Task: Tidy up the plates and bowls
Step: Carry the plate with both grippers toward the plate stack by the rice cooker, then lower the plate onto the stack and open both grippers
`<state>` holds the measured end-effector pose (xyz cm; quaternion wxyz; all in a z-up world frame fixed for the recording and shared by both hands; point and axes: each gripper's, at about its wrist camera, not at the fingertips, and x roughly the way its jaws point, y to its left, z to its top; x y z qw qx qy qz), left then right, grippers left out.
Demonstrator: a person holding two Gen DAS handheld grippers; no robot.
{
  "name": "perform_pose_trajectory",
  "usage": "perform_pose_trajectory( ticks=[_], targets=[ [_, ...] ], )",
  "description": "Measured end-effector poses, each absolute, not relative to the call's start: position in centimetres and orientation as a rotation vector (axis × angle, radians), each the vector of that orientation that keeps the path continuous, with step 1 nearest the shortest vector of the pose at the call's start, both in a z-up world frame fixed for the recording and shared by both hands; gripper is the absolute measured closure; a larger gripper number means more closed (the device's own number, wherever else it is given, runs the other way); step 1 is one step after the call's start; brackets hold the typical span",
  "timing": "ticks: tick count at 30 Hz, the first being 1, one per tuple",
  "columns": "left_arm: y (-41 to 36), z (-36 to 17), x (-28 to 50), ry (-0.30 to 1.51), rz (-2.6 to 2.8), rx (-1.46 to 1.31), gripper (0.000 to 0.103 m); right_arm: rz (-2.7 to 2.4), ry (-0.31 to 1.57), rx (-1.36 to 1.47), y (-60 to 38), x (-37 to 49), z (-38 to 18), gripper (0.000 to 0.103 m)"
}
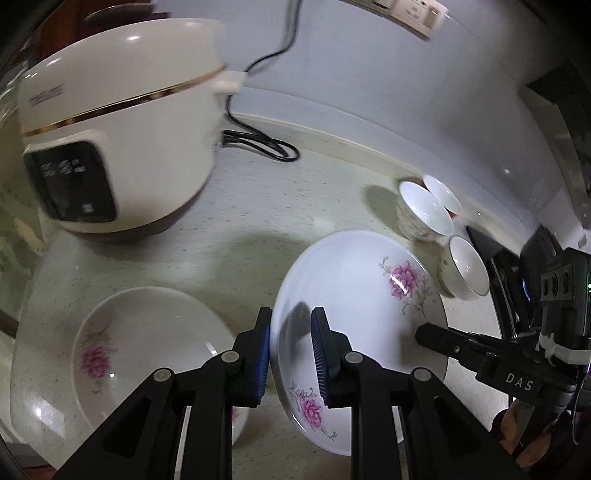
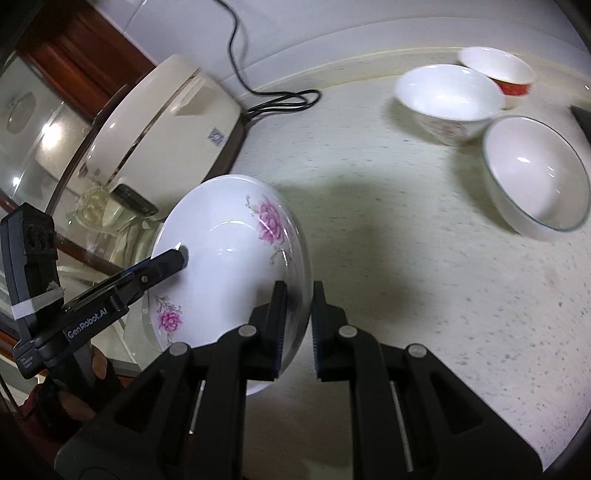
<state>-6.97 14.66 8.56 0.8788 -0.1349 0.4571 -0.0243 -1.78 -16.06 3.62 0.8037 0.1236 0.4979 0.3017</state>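
Note:
A white plate with pink flowers (image 1: 354, 295) is held above the counter by both grippers, one on each side of its rim. My left gripper (image 1: 290, 354) is shut on its left rim. My right gripper (image 2: 297, 328) is shut on its right rim; the plate (image 2: 229, 258) tilts in that view. The right gripper also shows in the left wrist view (image 1: 424, 332), and the left gripper in the right wrist view (image 2: 181, 254). A second flowered plate (image 1: 147, 339) lies on the counter to the left. Three bowls stand at the back right: a flowered one (image 1: 424, 210), a red-based one (image 2: 498, 70), and a plain rimmed one (image 2: 539, 173).
A cream rice cooker (image 1: 118, 140) stands at the back left with its black cord (image 1: 266, 147) coiled on the speckled counter (image 1: 240, 206). A power strip (image 1: 406, 11) hangs on the wall. A glass panel (image 2: 37, 129) lies left of the cooker.

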Motion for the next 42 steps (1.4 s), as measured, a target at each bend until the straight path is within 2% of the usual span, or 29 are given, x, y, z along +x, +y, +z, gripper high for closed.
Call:
perform_pose_trajectory(
  ticks=[24,42],
  targets=[
    [24.9,6.4,-12.6,0.936,0.213,-0.496,0.082,0.839,1.094,0.056,-3.5,-2.5,5.2,0.087],
    [28.1,4.6,-13.6,0.954,0.325,-0.503,0.082,0.855,1.137,-0.121,2.2,-3.3,3.4,0.087]
  ],
)
